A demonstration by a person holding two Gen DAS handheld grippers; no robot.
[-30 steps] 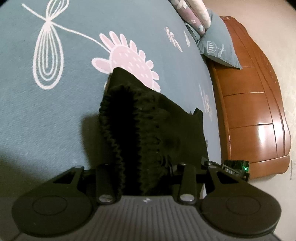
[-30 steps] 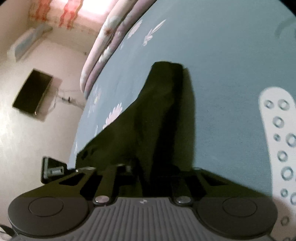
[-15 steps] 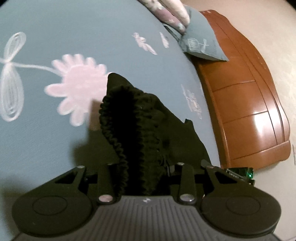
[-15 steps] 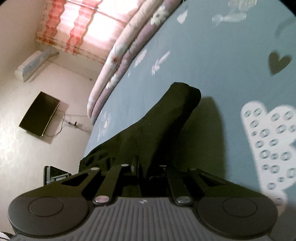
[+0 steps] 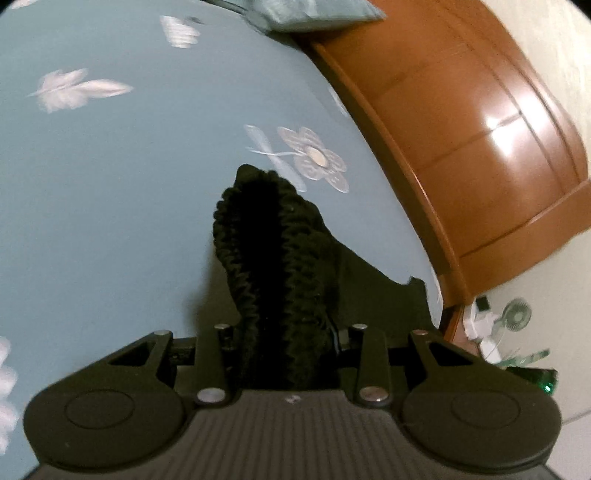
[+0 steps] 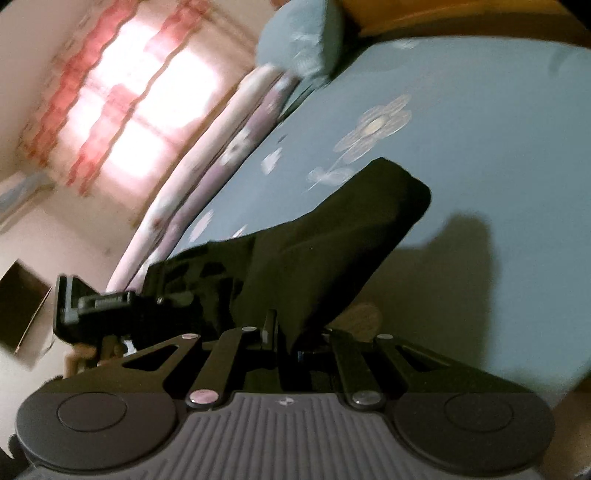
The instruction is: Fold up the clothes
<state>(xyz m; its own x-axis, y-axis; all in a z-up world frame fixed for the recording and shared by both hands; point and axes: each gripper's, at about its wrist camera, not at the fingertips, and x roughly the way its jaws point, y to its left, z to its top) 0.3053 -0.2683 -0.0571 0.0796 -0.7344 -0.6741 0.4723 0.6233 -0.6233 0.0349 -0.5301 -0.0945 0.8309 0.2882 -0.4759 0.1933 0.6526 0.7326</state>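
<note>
A black garment with a gathered elastic waistband [image 5: 273,258] hangs from my left gripper [image 5: 286,339], which is shut on the waistband above the blue floral bedsheet [image 5: 110,177]. In the right wrist view the same black garment [image 6: 332,236] stretches forward as a smooth fold, and my right gripper [image 6: 286,343] is shut on its near edge. The cloth hides both pairs of fingertips. At the left of the right wrist view the left gripper [image 6: 96,306] shows, holding the other end of the cloth.
A wooden headboard [image 5: 480,147] runs along the bed's right side, with a blue pillow [image 5: 314,14] at its top. A small fan [image 5: 517,314] and clutter lie on the floor. A window with red-striped curtains [image 6: 122,99] and a pink quilt roll [image 6: 221,147] stand beyond the bed.
Both grippers have lifted and swung with the garment still held; the views now tilt toward the headboard and window, and the cloth hangs higher over the sheet.
</note>
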